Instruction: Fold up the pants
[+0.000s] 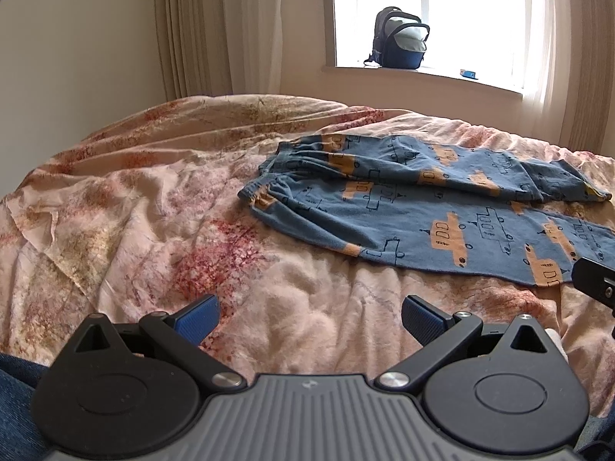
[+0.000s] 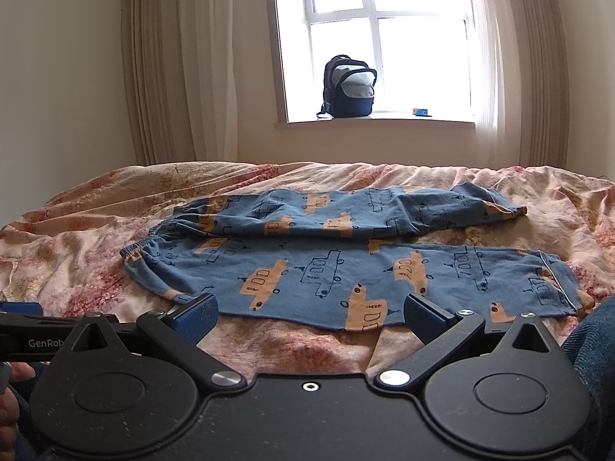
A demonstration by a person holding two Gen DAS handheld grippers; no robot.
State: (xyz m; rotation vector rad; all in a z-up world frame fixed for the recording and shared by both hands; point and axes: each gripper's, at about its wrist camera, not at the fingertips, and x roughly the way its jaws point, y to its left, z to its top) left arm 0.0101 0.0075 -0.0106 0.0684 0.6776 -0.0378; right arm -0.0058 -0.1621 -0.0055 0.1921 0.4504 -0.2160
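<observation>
Blue pants point(image 2: 346, 253) with orange vehicle prints lie spread on the bed, waistband to the left, both legs running right, the far leg a little bunched. They also show in the left wrist view point(image 1: 423, 207) at the right. My left gripper point(image 1: 309, 320) is open and empty over bare bedspread, to the left of the pants and nearer me. My right gripper point(image 2: 309, 317) is open and empty, just short of the near leg's front edge. Part of the right gripper shows at the left wrist view's right edge point(image 1: 594, 280).
The pink floral bedspread point(image 1: 153, 211) is rumpled and covers the whole bed. A dark backpack point(image 2: 349, 88) and a small blue item point(image 2: 421, 111) sit on the windowsill behind. Curtains point(image 2: 169, 69) hang at both sides of the window.
</observation>
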